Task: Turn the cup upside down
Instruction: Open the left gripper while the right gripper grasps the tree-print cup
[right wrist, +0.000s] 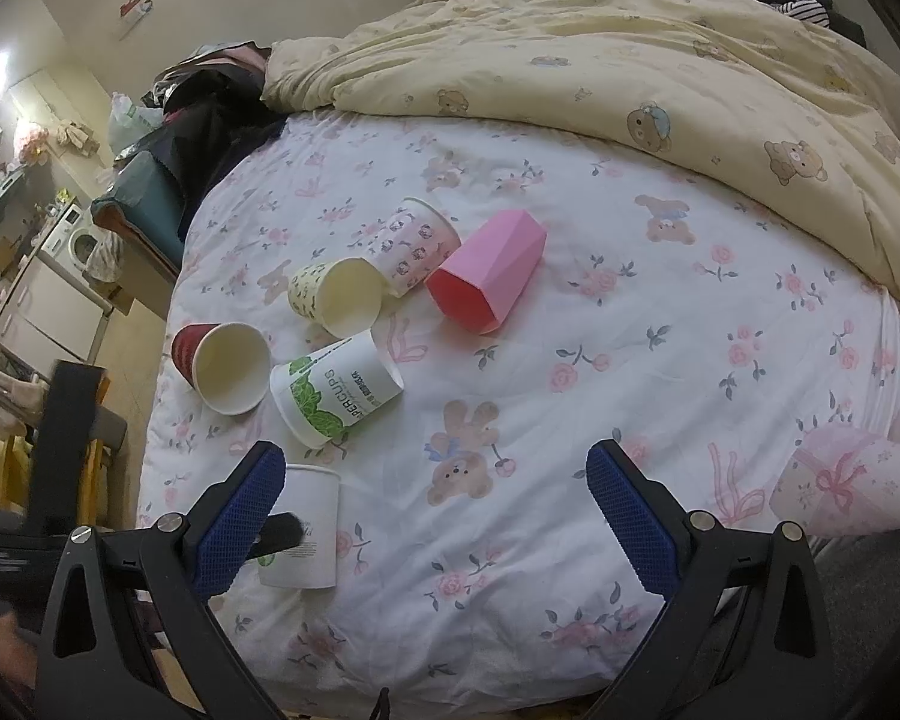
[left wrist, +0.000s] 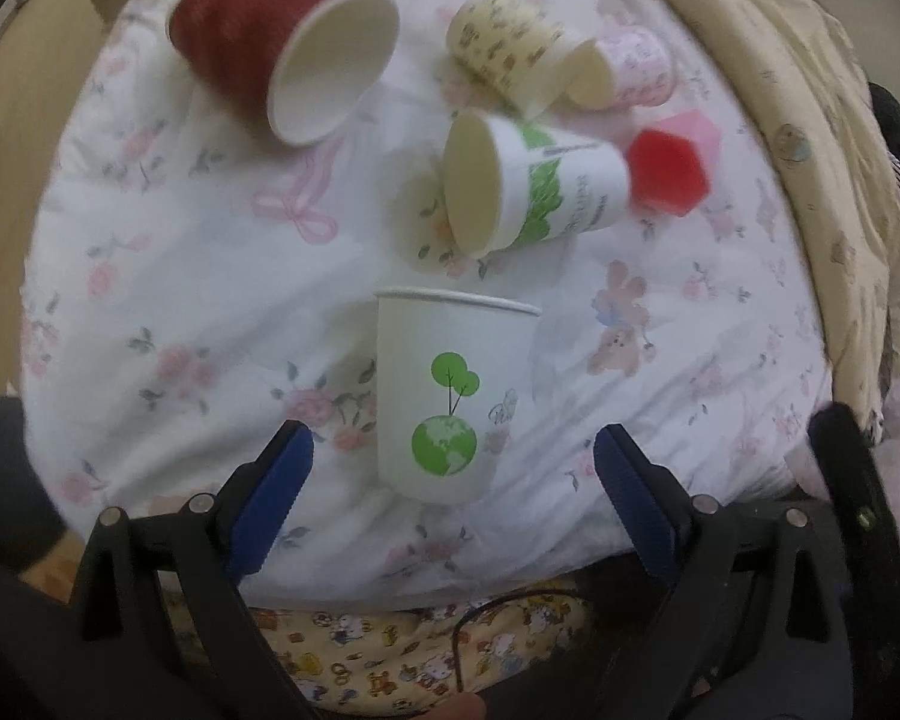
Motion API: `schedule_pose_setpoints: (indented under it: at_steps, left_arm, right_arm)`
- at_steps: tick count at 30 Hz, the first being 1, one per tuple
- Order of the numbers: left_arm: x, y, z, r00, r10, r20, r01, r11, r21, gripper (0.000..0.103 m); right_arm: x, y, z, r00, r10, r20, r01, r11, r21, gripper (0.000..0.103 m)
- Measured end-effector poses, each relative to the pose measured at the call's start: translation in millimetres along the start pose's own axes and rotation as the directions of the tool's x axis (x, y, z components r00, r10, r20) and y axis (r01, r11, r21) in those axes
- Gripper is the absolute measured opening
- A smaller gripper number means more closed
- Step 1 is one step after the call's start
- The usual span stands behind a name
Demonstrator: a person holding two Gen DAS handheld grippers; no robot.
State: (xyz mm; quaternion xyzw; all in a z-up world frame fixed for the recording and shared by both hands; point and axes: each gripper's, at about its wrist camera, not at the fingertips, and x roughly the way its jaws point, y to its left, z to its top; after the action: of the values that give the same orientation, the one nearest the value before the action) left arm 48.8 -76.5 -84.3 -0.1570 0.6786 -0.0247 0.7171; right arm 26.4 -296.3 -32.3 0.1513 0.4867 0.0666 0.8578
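Observation:
A white paper cup with a green tree and globe print [left wrist: 444,396] stands upright on the floral bed sheet [left wrist: 180,276], rim up. My left gripper [left wrist: 453,462] is open, its blue pads either side of the cup's base, apart from it. The same cup shows in the right wrist view [right wrist: 306,525], partly behind my right gripper's left finger. My right gripper [right wrist: 435,480] is open and empty above the sheet.
Several cups lie on their sides: a red one [left wrist: 270,54], a yellow patterned one [left wrist: 510,48], a green-leaf one [left wrist: 528,186], a pink faceted one [right wrist: 489,270] and a pink-print one [right wrist: 417,246]. A bear-print duvet [right wrist: 660,66] is heaped behind. A pink box [right wrist: 852,480] sits at right.

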Motion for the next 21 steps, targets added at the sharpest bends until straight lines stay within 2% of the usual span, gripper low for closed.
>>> schedule_pose_setpoints:
  at_steps: [6,10,13,17,18,21]
  left_arm:
    - [-33.2,7.7,-3.0,0.998,-0.013,0.067,0.007,0.996,0.086,0.093]
    - [-50.5,25.8,-3.7,0.991,0.013,0.130,-0.031,0.990,0.135,0.093]
    - [-54.6,44.7,-0.8,0.983,0.050,0.176,-0.073,0.989,0.126,0.093]
    - [-61.4,66.0,-0.1,0.963,0.094,0.251,-0.127,0.985,0.118,0.093]
    - [-63.1,70.6,-0.4,0.958,0.100,0.267,-0.134,0.985,0.113,0.093]
    - [-63.6,80.7,0.6,0.959,0.082,0.272,-0.109,0.990,0.085,0.093]
  right_arm:
    - [-0.6,3.6,-0.4,1.000,-0.011,0.005,0.011,1.000,-0.021,0.103]
    - [-0.7,5.5,-0.9,1.000,-0.016,0.007,0.017,1.000,-0.025,0.103]
    - [0.3,7.5,-1.6,1.000,-0.021,0.004,0.021,0.999,-0.032,0.103]
    - [2.5,11.3,-2.5,1.000,-0.019,-0.005,0.019,0.999,-0.041,0.103]
    - [2.7,12.1,-2.9,1.000,-0.019,-0.007,0.018,0.999,-0.044,0.103]
    - [5.0,16.0,-4.7,1.000,-0.022,-0.014,0.021,0.998,-0.060,0.103]
